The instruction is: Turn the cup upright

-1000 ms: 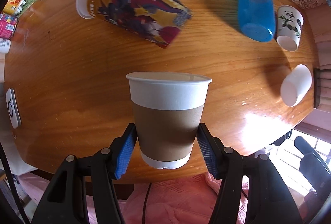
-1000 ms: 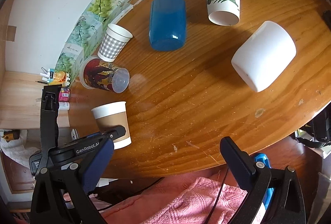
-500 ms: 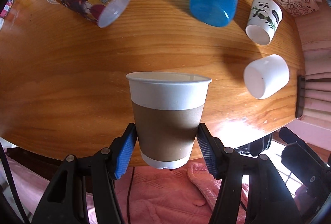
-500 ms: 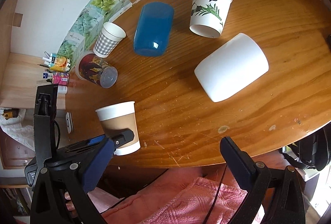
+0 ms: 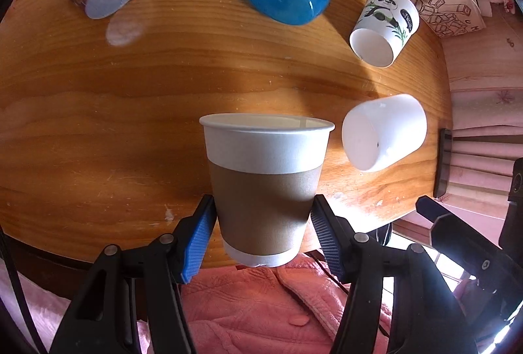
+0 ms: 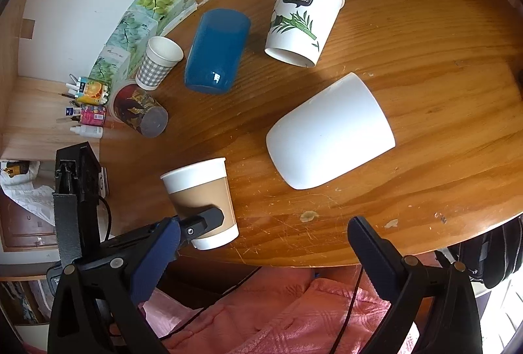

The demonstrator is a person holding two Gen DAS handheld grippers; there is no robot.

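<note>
The left gripper [image 5: 263, 233] is clamped on the brown-sleeved paper cup [image 5: 265, 187], one blue pad [image 5: 199, 236] on each side of the lower sleeve. The cup is mouth up and appears held above the near edge of the tabletop [image 5: 98, 112]; whether its base touches the wood cannot be told. In the right wrist view the same cup [image 6: 201, 200] sits at the near-left edge of the tabletop [image 6: 425, 26] with the left gripper's finger across its sleeve.

The right gripper [image 6: 264, 259] is spread wide and holds nothing, low over the pink cloth [image 6: 294, 314], well apart from any cup.

Other cups lie on their sides: the white cup [image 6: 330, 131], the blue cup [image 6: 215, 53], the panda cup [image 6: 302, 20] and the printed cup [image 6: 140, 115]. The checked cup [image 6: 158, 62] stands upright.

Judgement: this cup looks nearly done; setting down and release remain.

Risks:
- The cup hangs close to the tabletop edge. A release there could leave the base partly unsupported and let it tip onto the cloth.
- The grip is low on thin paper. Excess squeeze could buckle the wall.
- Opening before the base sits flat could topple it.
- The white cup [image 5: 384, 138] lies near on the right; a sideways drift could knock it rolling.
</note>
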